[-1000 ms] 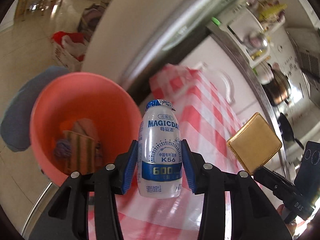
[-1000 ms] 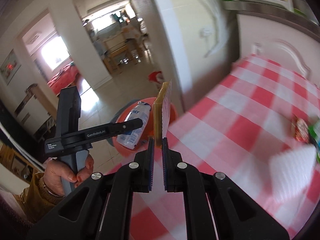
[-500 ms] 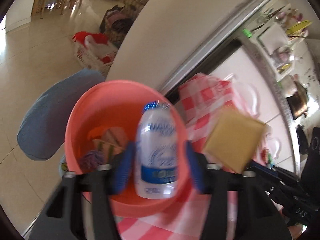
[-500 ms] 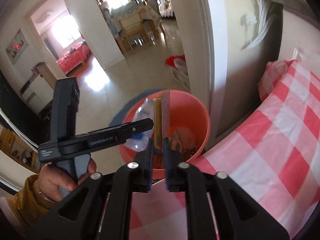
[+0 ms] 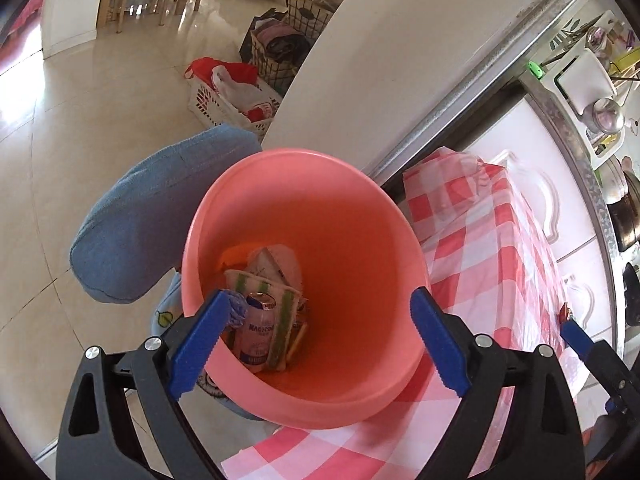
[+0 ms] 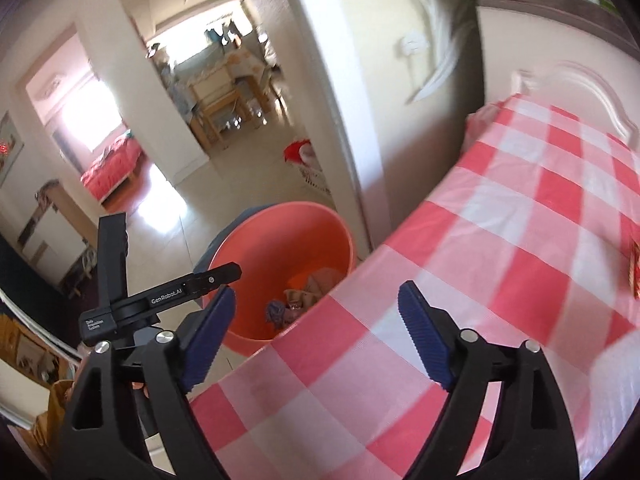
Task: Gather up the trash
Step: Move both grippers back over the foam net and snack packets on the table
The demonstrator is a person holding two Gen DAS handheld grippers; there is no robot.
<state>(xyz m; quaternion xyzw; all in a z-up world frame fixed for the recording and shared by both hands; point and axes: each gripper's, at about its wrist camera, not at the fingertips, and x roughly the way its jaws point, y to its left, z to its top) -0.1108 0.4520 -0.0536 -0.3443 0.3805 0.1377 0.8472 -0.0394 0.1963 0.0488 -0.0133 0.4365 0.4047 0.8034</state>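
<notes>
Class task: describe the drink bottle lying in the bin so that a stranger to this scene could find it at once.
Find the pink bin on the floor beside the red-checked tablecloth. At its bottom, amid crumpled wrappers, lies a small white bottle; its blue lettering and foil top set it apart from the green-striped paper cup against it.

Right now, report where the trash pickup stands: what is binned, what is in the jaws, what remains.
Done: the Magicday bottle lies in the pink bin among wrappers. In hand: nothing; the left gripper and the right gripper have their jaws wide apart and bare. Left: a red packet still lies on the checked tablecloth at the frame's right edge; anything beyond is out of view.
</notes>
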